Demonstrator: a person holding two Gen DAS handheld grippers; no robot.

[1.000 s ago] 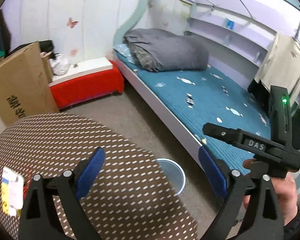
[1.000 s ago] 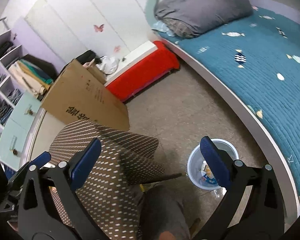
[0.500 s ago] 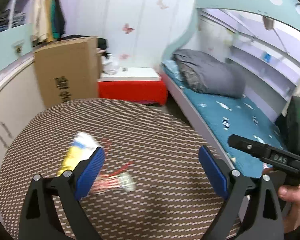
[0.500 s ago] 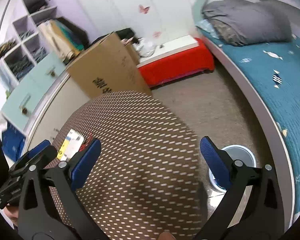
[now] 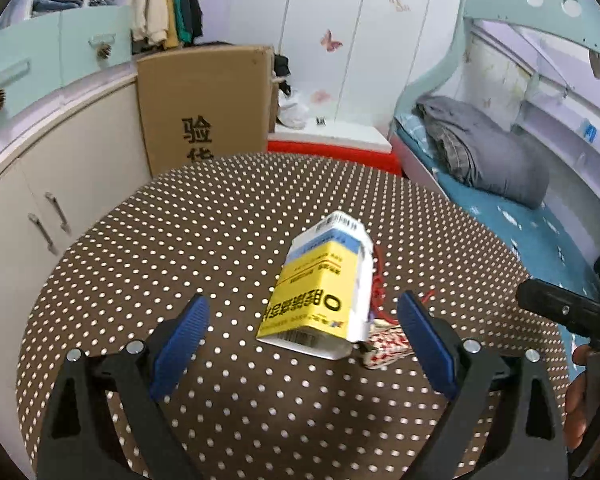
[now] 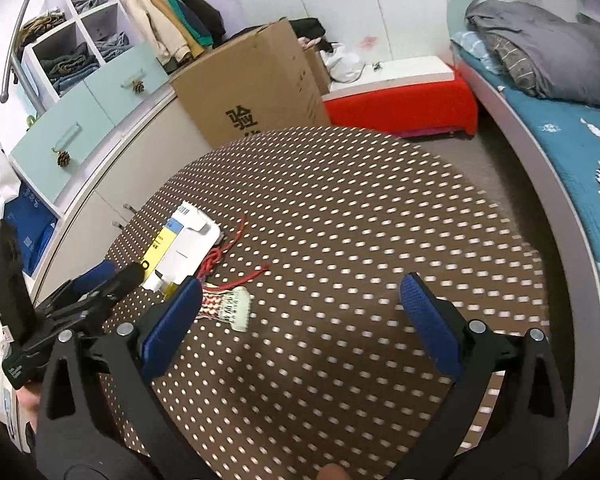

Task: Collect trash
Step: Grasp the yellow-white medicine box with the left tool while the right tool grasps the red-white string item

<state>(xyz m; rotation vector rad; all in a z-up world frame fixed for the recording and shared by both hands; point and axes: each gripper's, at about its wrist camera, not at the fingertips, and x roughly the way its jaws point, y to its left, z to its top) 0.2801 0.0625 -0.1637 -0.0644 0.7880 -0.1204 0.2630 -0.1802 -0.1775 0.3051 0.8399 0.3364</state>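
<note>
Both grippers spread wide above the dotted surface.
The left gripper (image 5: 300, 332) hangs released with the yellow box (image 5: 320, 288) lying just ahead between its fingers; the right gripper (image 6: 300, 312) is released too, the box (image 6: 180, 248) and red-and-white wrapper (image 6: 228, 304) off its left finger.

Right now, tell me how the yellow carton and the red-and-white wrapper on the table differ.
The yellow carton is a bulky box with printed faces; the red-and-white wrapper is a flat, small strip. The carton is mainly yellow, white and blue; the wrapper is red-and-white patterned. The carton sits between the open left tongs; the wrapper lies by their right finger. Both rest on the dotted table, side by side.
</note>
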